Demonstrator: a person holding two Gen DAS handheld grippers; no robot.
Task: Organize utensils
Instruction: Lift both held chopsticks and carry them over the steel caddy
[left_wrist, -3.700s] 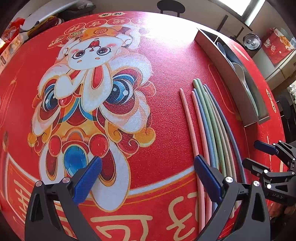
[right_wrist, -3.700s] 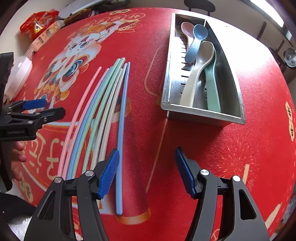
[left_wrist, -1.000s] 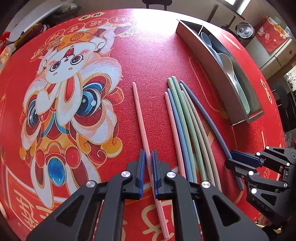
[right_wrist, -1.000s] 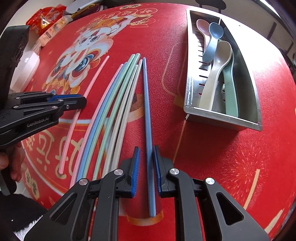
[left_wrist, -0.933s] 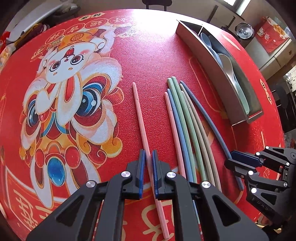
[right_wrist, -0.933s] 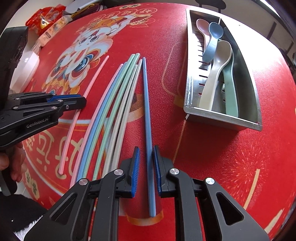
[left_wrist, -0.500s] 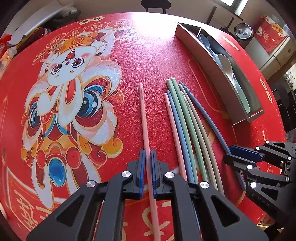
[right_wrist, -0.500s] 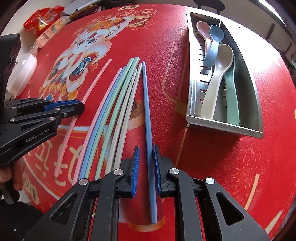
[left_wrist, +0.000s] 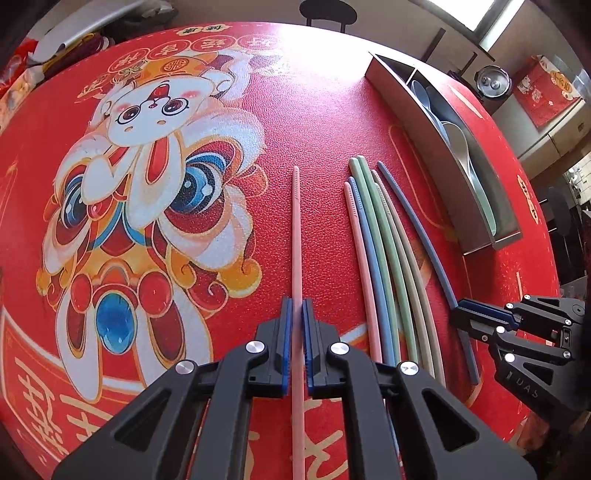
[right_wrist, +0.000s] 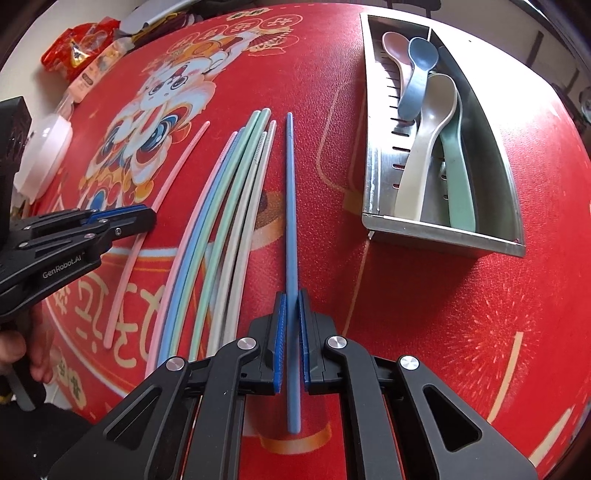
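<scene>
Both claws are clamped on chopsticks: the left gripper (left_wrist: 297, 314) pinches the pink chopstick (left_wrist: 296, 236), and the right gripper (right_wrist: 290, 306) has just squeezed its pads onto the blue chopstick (right_wrist: 290, 206). Each grip sits toward the near end of its stick, so the long far end will likely droop or swing on lifting. A level, slow raise should help, with each tip kept clear of the loose bundle of chopsticks (right_wrist: 229, 206) lying between the two held sticks. From there the judgement is that both go to the metal tray (right_wrist: 373, 155) beyond.

Only the right wrist view looks down into that tray and shows the spoons (right_wrist: 424, 122) crowded in its slotted compartment, with a narrower compartment beside them that seems bare. It also shows a hand (right_wrist: 22, 354) behind the left tool. From the left wrist view, the tray appears edge-on, but the cartoon print on the red mat (left_wrist: 325, 122) lies full in sight, with a pot on a counter in the far background.
</scene>
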